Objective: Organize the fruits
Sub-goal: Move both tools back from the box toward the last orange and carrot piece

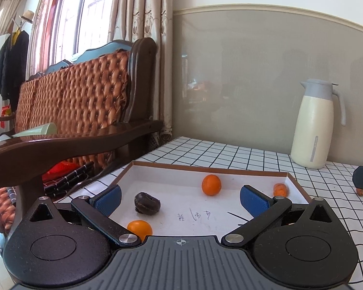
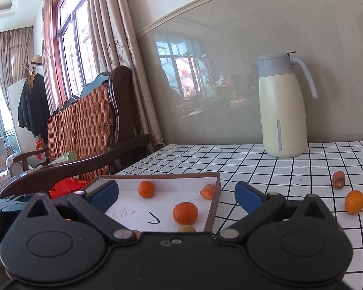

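A shallow white box lid (image 1: 254, 172) with a brown rim lies on the checked tablecloth. In the left wrist view it holds a tangerine (image 1: 211, 184), a second tangerine (image 1: 139, 228) near my fingers, a dark shrivelled fruit (image 1: 147, 203) and a carrot piece (image 1: 280, 189). My left gripper (image 1: 181, 199) is open and empty over the box. In the right wrist view the box (image 2: 214, 199) holds tangerines (image 2: 185, 213) (image 2: 146, 189), a carrot piece (image 2: 208, 191) and a yellowish fruit (image 2: 186, 228). My right gripper (image 2: 176, 193) is open and empty above the box's right edge.
A tangerine (image 2: 354, 201) and a carrot stub (image 2: 338, 179) lie on the tablecloth (image 2: 290, 174) right of the box. A cream thermos jug (image 2: 283, 106) stands at the back against the wall. A wooden sofa (image 1: 84, 111) stands left of the table.
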The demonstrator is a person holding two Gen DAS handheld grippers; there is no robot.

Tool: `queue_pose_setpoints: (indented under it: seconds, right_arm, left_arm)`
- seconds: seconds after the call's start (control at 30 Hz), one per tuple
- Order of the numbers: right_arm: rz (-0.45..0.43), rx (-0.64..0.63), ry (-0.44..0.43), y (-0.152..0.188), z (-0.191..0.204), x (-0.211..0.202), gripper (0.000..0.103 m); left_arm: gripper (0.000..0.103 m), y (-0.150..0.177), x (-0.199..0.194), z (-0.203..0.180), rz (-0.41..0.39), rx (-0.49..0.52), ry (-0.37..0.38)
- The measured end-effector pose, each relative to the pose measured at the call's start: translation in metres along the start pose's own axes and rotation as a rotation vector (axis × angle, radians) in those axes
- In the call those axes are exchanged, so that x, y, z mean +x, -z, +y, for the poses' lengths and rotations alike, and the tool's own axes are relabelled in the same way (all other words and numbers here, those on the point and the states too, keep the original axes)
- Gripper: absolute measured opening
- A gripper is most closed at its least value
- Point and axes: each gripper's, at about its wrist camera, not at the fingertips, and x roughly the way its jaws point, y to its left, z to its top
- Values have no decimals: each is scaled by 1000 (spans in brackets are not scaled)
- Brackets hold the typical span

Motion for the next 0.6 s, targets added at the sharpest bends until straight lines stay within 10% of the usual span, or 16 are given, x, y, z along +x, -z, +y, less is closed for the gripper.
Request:
queue_pose_setpoints:
  seconds: [0.6]
  right_arm:
    - [-31, 27, 167, 9, -57, -51, 97]
  left_arm:
    - [103, 6, -12, -93, -19, 107, 202]
